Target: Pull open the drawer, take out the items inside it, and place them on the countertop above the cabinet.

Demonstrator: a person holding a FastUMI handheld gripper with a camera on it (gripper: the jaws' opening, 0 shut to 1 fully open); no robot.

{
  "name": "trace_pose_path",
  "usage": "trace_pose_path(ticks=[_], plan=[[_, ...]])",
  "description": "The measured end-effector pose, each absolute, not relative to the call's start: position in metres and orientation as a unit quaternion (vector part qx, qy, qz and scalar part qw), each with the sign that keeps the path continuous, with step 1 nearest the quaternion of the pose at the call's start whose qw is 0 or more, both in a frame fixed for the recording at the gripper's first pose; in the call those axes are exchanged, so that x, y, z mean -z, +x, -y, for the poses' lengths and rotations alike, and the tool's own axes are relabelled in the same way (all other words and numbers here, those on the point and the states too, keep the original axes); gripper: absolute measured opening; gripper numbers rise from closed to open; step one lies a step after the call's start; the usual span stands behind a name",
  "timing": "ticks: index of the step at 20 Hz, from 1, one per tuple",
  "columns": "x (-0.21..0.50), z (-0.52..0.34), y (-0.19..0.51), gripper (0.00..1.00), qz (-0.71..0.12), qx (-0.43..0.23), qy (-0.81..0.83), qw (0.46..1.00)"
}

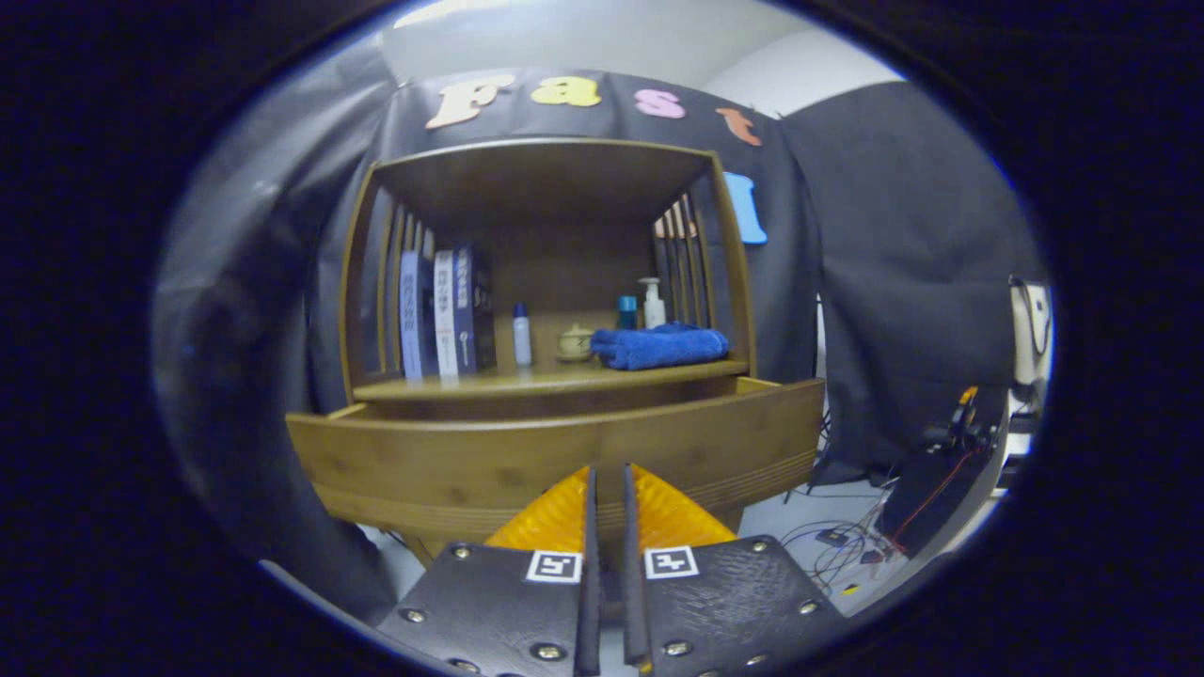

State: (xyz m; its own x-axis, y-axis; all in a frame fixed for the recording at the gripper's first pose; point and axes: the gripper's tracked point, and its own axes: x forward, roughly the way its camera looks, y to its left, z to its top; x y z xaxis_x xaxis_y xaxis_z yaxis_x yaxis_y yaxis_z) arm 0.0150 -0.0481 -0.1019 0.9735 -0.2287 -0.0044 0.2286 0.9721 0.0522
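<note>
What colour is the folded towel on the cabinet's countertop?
Blue; the folded towel shows best in the gripper view, beyond the gripper's nearly closed fingers.

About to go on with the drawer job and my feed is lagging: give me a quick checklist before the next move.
1. Wide wooden drawer pulled out: ok, its front stands forward of the shelf.
2. Drawer contents visible: cannot tell, the front hides the inside.
3. Fingers free: ok, nearly closed, holding nothing.
4. Gripper lined up: ok, just before the drawer front.
5. Wooden countertop has room: ok, bare strip ahead of the folded blue towel.

the gripper (607,480) points level and forward, its jaws nearly closed with only a thin gap, holding nothing.
</note>
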Motion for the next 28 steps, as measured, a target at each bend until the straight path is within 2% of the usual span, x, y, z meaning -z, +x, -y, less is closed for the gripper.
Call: trace_pose_path(ticks=[3,5,8,11,13,14,19,24,26,27,28], plan=[[0.113,0.024,0.016,0.1,-0.016,0.071,0.011,0.997],[0.124,0.019,0.02,0.1,-0.028,0.065,0.011,0.997],[0.141,-0.007,0.031,0.1,-0.035,0.011,0.042,0.998],[0.16,0.006,0.042,0.53,-0.044,0.03,0.056,0.997],[0.169,-0.001,0.052,0.82,-0.053,0.013,0.063,0.997],[0.175,-0.002,0.058,0.82,-0.058,0.009,0.063,0.996],[0.159,-0.003,0.079,0.57,-0.028,0.011,0.062,0.998],[0.17,-0.006,0.081,0.3,-0.076,0.016,0.011,0.997],[0.17,-0.005,0.081,0.3,-0.088,0.023,-0.003,0.996],[0.171,-0.004,0.071,0.24,-0.097,0.026,-0.009,0.995],[0.172,-0.006,0.062,0.24,-0.1,0.025,-0.014,0.995]])
